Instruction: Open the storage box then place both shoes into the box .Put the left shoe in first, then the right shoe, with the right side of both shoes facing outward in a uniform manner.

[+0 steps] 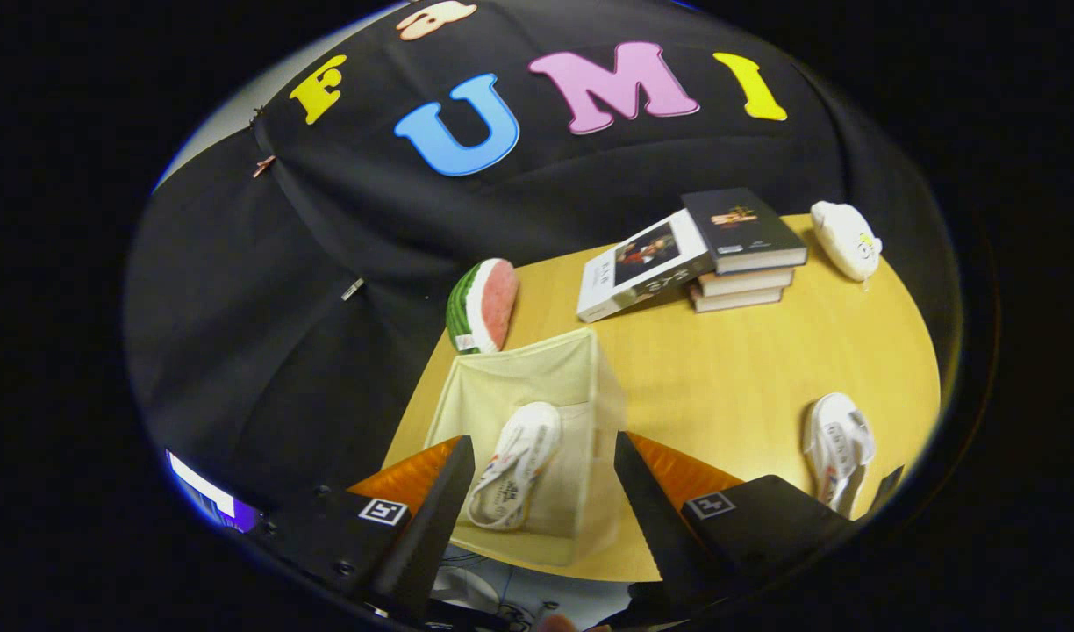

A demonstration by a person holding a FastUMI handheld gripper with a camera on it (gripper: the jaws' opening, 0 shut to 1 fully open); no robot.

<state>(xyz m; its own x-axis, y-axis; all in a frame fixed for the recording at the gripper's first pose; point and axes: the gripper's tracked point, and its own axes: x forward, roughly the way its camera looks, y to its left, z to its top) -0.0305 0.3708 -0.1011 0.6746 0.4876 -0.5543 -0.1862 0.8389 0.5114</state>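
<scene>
My tongs [544,491] hang spread apart above the open storage box [590,360], gripping nothing.

One white shoe [515,465] lies inside the storage box, on its pale floor, showing in the gap between my two fingers [432,518] and below them, not touched by either. The second white shoe [838,446] lies on the bench [748,351], well to the right of the box and beyond my right finger. Behind the box, at its far left corner, stands a watermelon-slice toy [483,305]; farther back to the box's right sits a stack of books [721,254], with a white plush thing [844,239] past them, though the fisheye blurs what it is. I look steeply down into the box from its near side.
</scene>
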